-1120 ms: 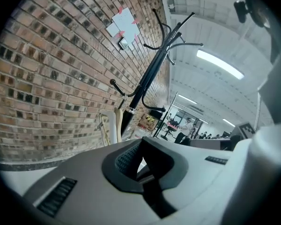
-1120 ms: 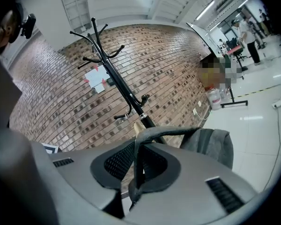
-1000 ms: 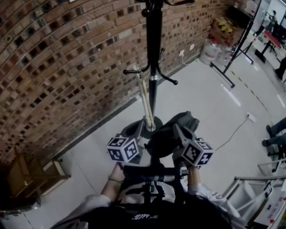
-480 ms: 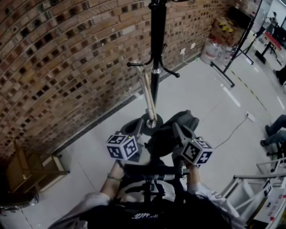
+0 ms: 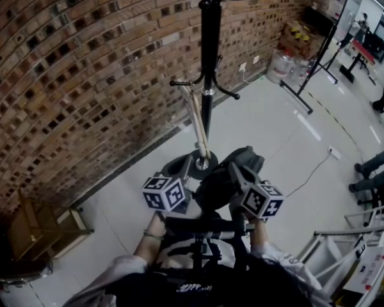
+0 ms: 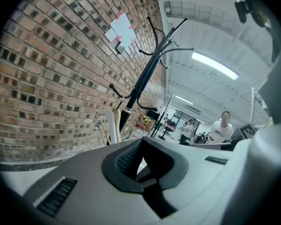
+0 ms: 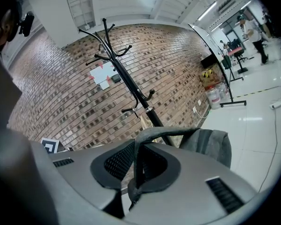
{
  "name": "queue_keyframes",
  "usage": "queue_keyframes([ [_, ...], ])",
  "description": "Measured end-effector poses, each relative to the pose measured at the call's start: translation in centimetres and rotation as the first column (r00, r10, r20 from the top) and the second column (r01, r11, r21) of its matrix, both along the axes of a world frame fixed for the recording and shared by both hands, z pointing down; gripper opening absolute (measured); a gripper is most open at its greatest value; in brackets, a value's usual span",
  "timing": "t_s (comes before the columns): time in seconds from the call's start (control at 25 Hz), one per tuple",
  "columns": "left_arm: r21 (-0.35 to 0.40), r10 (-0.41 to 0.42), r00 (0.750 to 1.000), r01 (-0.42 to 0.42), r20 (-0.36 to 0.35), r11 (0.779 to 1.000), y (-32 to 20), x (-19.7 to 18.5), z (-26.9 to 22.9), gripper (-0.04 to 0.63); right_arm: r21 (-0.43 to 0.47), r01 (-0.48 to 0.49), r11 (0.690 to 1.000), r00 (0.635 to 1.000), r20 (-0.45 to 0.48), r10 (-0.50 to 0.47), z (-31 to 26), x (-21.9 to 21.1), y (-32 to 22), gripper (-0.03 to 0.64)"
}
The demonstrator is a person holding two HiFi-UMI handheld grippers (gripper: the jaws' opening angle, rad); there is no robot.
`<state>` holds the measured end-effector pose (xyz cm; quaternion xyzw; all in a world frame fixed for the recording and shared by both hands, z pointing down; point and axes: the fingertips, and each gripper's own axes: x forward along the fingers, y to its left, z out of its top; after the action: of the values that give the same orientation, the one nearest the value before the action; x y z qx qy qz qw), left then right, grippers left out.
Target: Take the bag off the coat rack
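Observation:
The black coat rack (image 5: 209,75) stands by the brick wall, and its hooks are bare. The dark grey bag (image 5: 227,176) hangs low in front of me, off the rack and near its round base (image 5: 199,165). In the right gripper view my right gripper (image 7: 138,165) is shut on the bag's strap (image 7: 164,133). The strap runs up between the pads, and the bag's body (image 7: 210,146) hangs just past them. The right gripper's marker cube (image 5: 262,200) sits beside the bag. My left gripper (image 6: 143,161) points at the rack (image 6: 145,78); its jaws stand close together with nothing between them.
Pale wooden sticks (image 5: 197,123) lean against the rack. A wooden crate (image 5: 48,232) sits at the wall on the left. Water jugs (image 5: 283,62) and a black stand (image 5: 307,75) are at the far right. A cable (image 5: 310,174) crosses the floor, and a metal ladder (image 5: 345,248) is near right.
The head view has shifted slightly and the rack looks a little farther off. Both grippers and the bag stay about where they were, strap still gripped.

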<state>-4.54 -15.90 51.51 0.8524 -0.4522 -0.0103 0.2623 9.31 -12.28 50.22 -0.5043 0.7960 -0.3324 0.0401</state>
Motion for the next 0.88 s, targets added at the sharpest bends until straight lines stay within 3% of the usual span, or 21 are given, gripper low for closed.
queue_keyframes([
  [0.88, -0.011, -0.032, 0.999, 0.032, -0.012, 0.999, -0.7, -1.8, 0.2, 0.008, -0.013, 0.028, 1.0, 0.999, -0.02, -0.028, 0.2, -1.5, -1.0, 0.043],
])
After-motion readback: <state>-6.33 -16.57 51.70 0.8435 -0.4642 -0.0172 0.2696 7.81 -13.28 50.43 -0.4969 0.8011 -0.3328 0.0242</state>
